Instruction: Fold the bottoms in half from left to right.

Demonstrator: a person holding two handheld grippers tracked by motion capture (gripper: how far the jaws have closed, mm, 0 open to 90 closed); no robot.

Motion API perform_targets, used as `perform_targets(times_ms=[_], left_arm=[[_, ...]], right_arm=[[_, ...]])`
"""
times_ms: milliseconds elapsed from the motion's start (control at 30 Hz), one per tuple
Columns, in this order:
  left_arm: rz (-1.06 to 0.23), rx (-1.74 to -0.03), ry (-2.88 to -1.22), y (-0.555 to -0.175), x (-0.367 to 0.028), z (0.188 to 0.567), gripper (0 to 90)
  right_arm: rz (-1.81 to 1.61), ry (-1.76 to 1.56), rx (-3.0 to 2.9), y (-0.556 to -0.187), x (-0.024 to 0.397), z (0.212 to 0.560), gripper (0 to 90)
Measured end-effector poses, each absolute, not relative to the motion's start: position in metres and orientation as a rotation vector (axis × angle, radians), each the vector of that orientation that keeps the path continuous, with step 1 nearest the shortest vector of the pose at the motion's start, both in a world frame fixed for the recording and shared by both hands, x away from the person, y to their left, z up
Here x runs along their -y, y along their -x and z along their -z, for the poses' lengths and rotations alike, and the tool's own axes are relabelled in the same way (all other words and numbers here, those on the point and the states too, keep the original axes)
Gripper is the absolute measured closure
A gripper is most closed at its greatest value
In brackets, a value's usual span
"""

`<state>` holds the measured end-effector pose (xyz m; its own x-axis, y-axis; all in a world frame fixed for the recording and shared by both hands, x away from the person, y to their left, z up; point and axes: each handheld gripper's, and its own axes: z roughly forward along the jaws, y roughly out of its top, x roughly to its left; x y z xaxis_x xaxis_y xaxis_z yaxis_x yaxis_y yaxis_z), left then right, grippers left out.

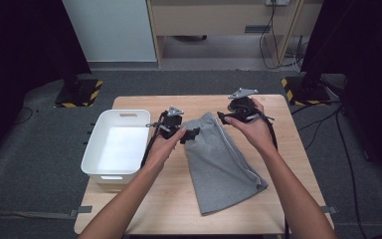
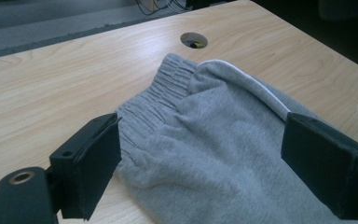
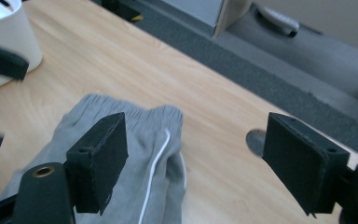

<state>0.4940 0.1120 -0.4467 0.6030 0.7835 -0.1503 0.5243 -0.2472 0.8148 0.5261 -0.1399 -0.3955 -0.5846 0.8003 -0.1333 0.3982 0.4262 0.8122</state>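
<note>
Folded grey shorts (image 1: 222, 162) lying flat on the tabletop (image 1: 139, 199) just beside the white bin (image 1: 117, 144), with the left gripper (image 1: 191, 133) wide-jawed astride their waistband, apparently not pressing it, and the right gripper (image 1: 222, 117) wide-jawed, holding nothing, above the waistband's far corner.

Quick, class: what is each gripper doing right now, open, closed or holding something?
Left gripper: open, jaws astride the grey shorts, not gripping.
Right gripper: open, holding nothing, above the shorts' waistband.
</note>
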Motion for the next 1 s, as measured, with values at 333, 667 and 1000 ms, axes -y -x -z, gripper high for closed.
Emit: perform_targets(times_ms=[333,667,1000], left_arm=[[-0.363,-1.038,-1.923,-0.496,-0.104,0.455,11.6],[-0.375,-1.040,-1.956,-0.498,-0.111,0.462,11.5],[-0.379,-1.095,-1.945,-0.502,-0.121,0.468,11.6]], right_arm=[[-1.051,-1.055,-2.189,-0.542,0.139,0.406,30.1],[-0.998,-1.058,-2.261,-0.542,0.139,0.418,32.1],[-0.970,-1.067,-2.294,-0.549,0.139,0.427,37.8]])
